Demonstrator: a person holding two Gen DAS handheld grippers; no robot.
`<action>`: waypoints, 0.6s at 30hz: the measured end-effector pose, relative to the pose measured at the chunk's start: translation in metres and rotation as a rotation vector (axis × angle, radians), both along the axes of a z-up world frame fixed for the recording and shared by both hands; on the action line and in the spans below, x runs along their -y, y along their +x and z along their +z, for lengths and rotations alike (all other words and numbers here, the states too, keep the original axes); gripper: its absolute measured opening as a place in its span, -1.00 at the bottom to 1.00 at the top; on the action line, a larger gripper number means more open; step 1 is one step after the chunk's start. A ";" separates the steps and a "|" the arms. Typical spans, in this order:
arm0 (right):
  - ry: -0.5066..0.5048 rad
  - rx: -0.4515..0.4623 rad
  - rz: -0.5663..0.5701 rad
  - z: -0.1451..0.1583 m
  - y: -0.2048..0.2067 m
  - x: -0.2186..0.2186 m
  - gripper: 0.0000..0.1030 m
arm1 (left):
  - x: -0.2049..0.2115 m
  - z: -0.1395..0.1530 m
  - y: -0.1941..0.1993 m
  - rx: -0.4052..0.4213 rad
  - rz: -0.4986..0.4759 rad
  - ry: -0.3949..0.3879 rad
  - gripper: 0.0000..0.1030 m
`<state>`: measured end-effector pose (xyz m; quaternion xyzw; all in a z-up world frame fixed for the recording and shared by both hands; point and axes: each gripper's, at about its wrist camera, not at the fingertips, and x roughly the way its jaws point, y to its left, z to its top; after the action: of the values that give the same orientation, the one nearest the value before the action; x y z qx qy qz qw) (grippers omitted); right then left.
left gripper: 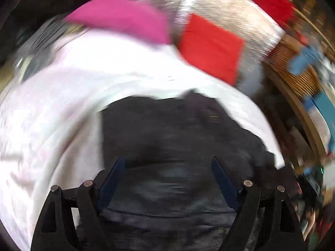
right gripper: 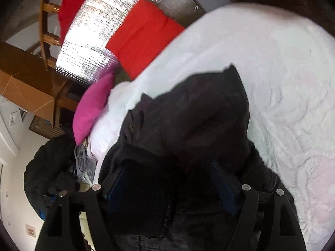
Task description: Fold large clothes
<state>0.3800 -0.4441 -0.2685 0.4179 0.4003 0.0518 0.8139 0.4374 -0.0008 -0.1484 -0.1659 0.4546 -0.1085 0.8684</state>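
Note:
A large dark grey garment (left gripper: 167,129) lies crumpled on a white quilted bedspread (left gripper: 62,96). My left gripper (left gripper: 167,159) hovers over its near part, jaws wide apart with nothing pinched between the blue pads; this view is smeared by motion. In the right wrist view the same dark garment (right gripper: 188,113) rises in a folded heap on the bedspread (right gripper: 282,83). My right gripper (right gripper: 168,163) stands open low over it. Dark cloth bulges up between its fingers, but both inner pad faces show bare.
A pink pillow (right gripper: 92,108) and a red cushion (right gripper: 144,35) lie at the bed's far end against a silvery foil sheet (right gripper: 100,21). Red cloth (right gripper: 73,4) hangs on a wooden chair. Another dark garment (right gripper: 48,163) is heaped beside the bed. A wicker basket (left gripper: 293,73) stands to the right.

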 end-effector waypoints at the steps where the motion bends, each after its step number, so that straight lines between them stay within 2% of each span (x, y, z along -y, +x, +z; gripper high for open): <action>1: 0.027 0.007 0.002 -0.003 0.001 -0.001 0.56 | -0.005 -0.007 0.002 -0.025 0.022 0.001 0.64; 5: 0.077 0.059 -0.010 0.008 -0.002 -0.001 0.56 | -0.017 -0.022 -0.004 -0.059 0.084 0.143 0.63; 8: 0.142 0.106 0.006 0.016 -0.005 -0.002 0.56 | -0.021 -0.025 -0.013 -0.060 0.058 0.137 0.63; 11: 0.060 0.032 0.019 0.009 0.000 -0.009 0.58 | -0.007 -0.027 -0.016 -0.050 0.028 0.223 0.63; 13: 0.008 -0.023 0.028 -0.001 0.005 -0.016 0.50 | -0.004 -0.032 -0.019 -0.072 -0.002 0.260 0.63; 15: -0.083 -0.059 0.031 -0.006 0.009 -0.023 -0.02 | 0.003 -0.039 -0.020 -0.103 -0.025 0.262 0.60; 16: -0.118 -0.068 0.034 -0.007 0.010 -0.023 -0.41 | 0.006 -0.041 -0.020 -0.106 -0.030 0.265 0.58; 18: -0.163 -0.070 0.027 -0.005 0.011 -0.022 -0.57 | 0.006 -0.045 -0.017 -0.096 -0.031 0.282 0.57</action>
<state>0.3912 -0.4220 -0.2731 0.3462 0.4369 0.0154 0.8301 0.4207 -0.0073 -0.1936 -0.0404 0.5087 -0.0490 0.8586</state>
